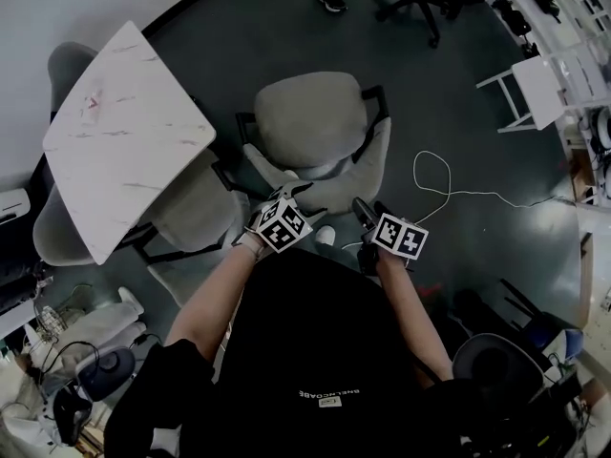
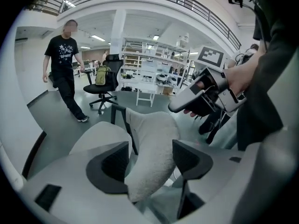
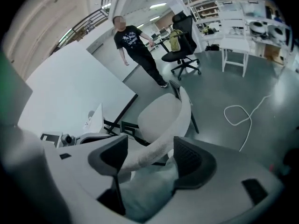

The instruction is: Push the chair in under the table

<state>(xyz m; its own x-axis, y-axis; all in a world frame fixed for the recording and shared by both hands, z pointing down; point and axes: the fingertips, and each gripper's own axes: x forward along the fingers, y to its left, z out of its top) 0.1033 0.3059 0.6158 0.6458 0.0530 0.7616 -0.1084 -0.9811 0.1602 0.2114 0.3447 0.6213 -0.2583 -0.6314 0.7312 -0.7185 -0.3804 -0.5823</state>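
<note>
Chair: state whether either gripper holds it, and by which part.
Nothing is held yet. The left gripper and right gripper are both open, each with its jaws apart astride the top edge of the backrest of the chair, not clamped on it.

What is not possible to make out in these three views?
- Grey padded chair: its base, head view, mostly hidden under seat and backrest.
- White cable on the floor: far end, head view, runs out of sight near the right edge.
- White marble square table: left gripper view, outside the frame.
</note>
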